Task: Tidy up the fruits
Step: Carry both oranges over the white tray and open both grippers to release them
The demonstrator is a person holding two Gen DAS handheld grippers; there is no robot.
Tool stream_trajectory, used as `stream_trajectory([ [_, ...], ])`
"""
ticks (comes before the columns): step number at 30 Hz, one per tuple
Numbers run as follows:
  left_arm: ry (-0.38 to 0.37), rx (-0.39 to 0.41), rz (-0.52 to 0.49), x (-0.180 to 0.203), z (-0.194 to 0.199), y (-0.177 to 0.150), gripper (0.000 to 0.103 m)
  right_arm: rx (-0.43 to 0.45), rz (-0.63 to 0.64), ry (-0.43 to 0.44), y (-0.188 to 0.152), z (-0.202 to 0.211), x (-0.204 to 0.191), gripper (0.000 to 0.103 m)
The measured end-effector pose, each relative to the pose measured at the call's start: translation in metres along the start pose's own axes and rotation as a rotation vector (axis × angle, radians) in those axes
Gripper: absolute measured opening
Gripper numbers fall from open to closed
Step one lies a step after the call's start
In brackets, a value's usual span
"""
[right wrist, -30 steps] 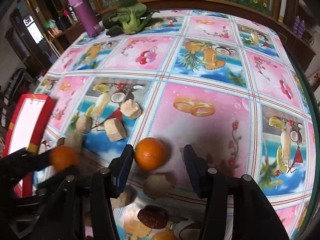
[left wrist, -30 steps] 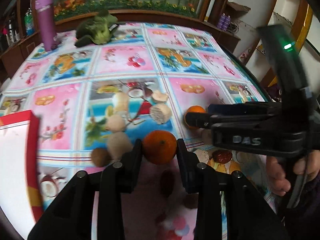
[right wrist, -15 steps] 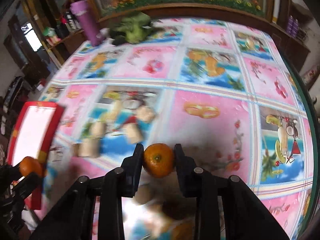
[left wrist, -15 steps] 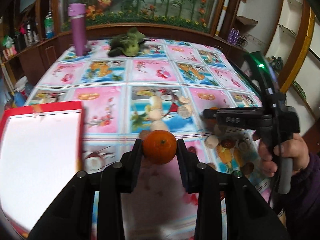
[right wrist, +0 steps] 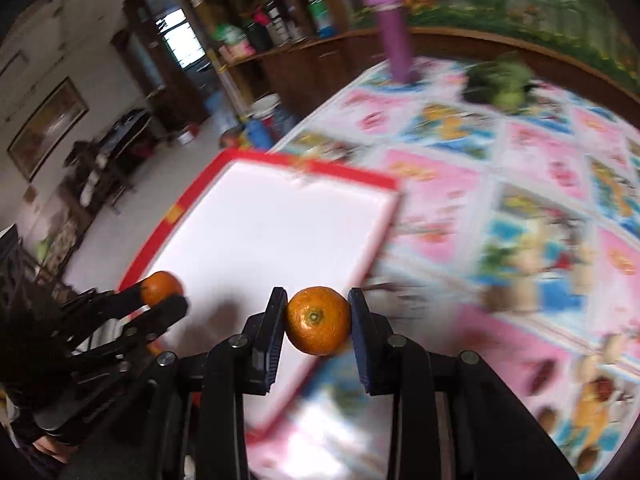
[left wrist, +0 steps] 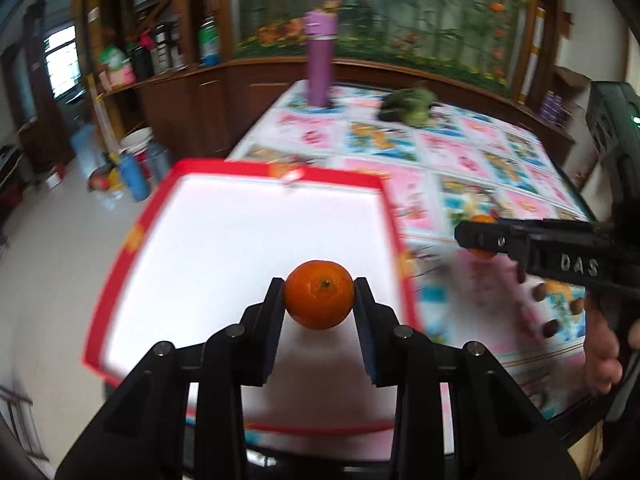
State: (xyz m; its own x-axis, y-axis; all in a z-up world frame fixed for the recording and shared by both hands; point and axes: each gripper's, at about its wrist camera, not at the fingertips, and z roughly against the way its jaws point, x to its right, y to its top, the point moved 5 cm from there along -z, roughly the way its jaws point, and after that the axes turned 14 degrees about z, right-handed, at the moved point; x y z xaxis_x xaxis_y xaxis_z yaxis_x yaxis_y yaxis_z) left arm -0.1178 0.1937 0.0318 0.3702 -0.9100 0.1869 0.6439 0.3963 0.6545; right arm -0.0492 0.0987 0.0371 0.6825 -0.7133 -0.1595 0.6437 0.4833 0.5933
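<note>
My left gripper is shut on an orange tangerine and holds it above the white inside of a red-rimmed tray. My right gripper is shut on a second tangerine, held over the tray's right rim. The right gripper also shows in the left wrist view, to the right of the tray. The left gripper with its tangerine shows in the right wrist view over the tray's near left corner.
The tray lies at the left end of a table under a fruit-print cloth. A purple bottle and a green vegetable stand at the far side. Small nuts and dried fruits lie at the near right.
Both grippers have swung left, from over the loose fruit on the cloth to the tray, each still holding its tangerine. The left one now hangs over the tray's inside.
</note>
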Motion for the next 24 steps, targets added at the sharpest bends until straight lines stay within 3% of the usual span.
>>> stream_trajectory([
  [6,0.077,-0.050,0.043,-0.047,-0.013,-0.013,0.036,-0.098,0.029,0.031,-0.009,-0.044,-0.037,0.030],
  [11,0.117,-0.062,0.071,-0.068,-0.021,-0.015,0.036,-0.161,0.033,-0.016,-0.023,-0.052,-0.039,0.030],
  [16,0.100,-0.104,0.087,-0.075,-0.027,-0.023,0.036,-0.234,0.099,-0.092,-0.037,-0.042,-0.040,0.030],
  [24,0.023,-0.142,0.047,-0.062,-0.019,-0.044,0.037,-0.312,0.078,-0.027,-0.070,-0.016,-0.046,0.030],
])
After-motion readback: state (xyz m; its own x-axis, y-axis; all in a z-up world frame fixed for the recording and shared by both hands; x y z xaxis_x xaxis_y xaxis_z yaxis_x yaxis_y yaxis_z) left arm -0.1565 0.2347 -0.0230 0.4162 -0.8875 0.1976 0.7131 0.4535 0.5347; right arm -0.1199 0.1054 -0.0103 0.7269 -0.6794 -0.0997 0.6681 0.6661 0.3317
